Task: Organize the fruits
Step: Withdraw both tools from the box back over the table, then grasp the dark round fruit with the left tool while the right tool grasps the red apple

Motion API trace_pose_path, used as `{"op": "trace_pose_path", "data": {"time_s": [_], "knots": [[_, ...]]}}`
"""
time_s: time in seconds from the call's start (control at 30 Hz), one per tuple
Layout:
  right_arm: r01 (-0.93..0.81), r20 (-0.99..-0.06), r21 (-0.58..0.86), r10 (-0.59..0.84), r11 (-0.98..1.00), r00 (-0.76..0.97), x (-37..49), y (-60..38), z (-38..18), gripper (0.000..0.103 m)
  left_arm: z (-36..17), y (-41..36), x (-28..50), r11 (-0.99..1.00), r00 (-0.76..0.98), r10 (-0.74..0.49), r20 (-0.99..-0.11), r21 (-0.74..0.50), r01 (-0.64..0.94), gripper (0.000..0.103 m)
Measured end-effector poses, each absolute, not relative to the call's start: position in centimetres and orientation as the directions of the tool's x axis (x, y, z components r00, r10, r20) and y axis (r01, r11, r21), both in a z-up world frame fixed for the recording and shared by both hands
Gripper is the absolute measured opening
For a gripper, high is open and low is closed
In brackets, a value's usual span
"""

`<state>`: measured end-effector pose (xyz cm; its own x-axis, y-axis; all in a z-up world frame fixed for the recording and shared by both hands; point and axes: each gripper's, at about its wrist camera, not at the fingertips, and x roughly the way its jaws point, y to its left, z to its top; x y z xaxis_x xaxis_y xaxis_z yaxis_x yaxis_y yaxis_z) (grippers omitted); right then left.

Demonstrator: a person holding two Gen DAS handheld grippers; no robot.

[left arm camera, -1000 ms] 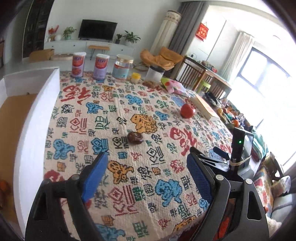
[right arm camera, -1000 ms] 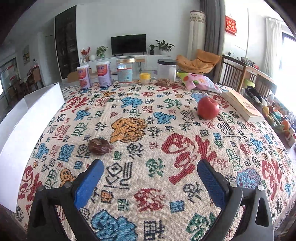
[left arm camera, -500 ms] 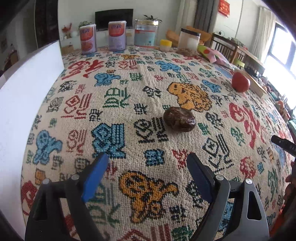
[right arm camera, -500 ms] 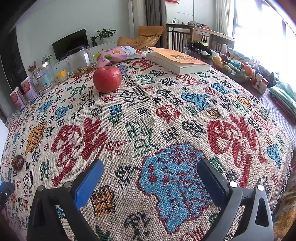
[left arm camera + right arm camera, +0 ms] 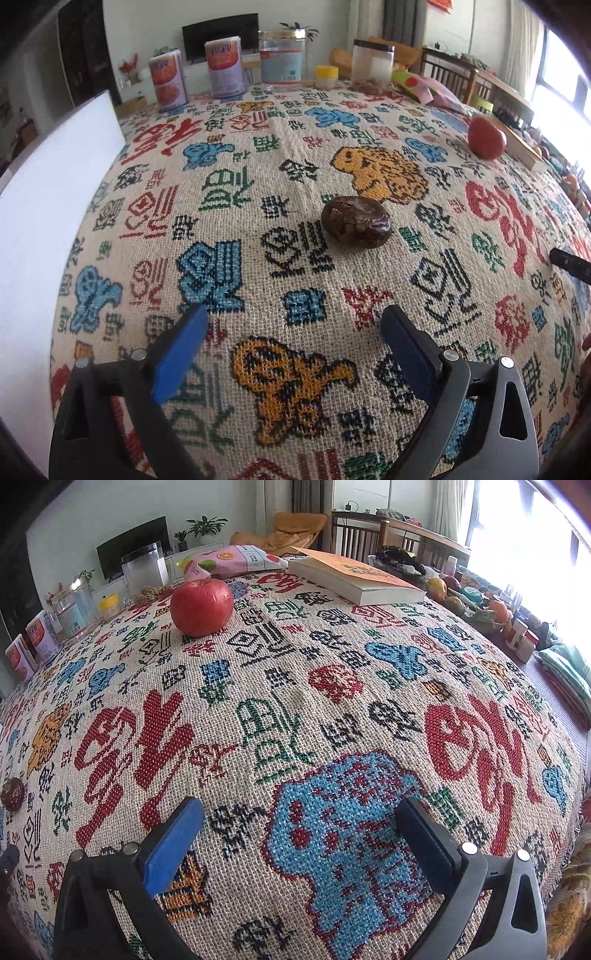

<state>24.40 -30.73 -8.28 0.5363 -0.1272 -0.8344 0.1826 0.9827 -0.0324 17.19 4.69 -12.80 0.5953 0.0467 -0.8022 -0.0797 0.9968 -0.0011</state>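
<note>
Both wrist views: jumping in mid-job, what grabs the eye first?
The woven tablecloth, crowded with red, blue and orange symbols, fills both views. A shiny red apple sits far ahead of the open right gripper, near a thick orange-covered book. A wrinkled dark brown fruit lies just ahead of the open left gripper.

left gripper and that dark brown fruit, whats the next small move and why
Probably ease the left gripper forward until its open jaws straddle the dark brown fruit, then close. The fruit lies loose on the patterned cloth ahead of the fingertips, slightly right of centre, untouched, and the jaws look wide enough.
</note>
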Motion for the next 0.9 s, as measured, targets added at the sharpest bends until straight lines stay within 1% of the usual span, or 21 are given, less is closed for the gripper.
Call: {"op": "trace_pose_path", "data": {"time_s": [0.57, 0.7, 0.8, 0.9], "knots": [[0.183, -0.835, -0.031, -0.126, 0.983, 0.536, 24.4, -30.8, -8.3, 0.103, -12.8, 4.8, 17.2, 0.997, 0.595, 0.035, -0.803, -0.012, -0.076, 0.097], [0.182, -0.835, -0.031, -0.126, 0.983, 0.536, 24.4, -30.8, -8.3, 0.103, -12.6, 5.2, 16.8, 0.999, 0.587, -0.027, -0.809, -0.048, -0.02, 0.097], [0.183, -0.835, -0.031, -0.126, 0.983, 0.536, 24.4, -30.8, -8.3, 0.103, -11.8, 5.1, 17.4, 0.993, 0.592, -0.118, -0.797, -0.111, 0.048, 0.097], [0.184, -0.834, -0.03, -0.127, 0.982, 0.537, 24.4, -30.8, -8.3, 0.103, -10.7, 3.7, 19.4, 0.993, 0.606, -0.118, -0.787, -0.084, 0.085, 0.096]]}}
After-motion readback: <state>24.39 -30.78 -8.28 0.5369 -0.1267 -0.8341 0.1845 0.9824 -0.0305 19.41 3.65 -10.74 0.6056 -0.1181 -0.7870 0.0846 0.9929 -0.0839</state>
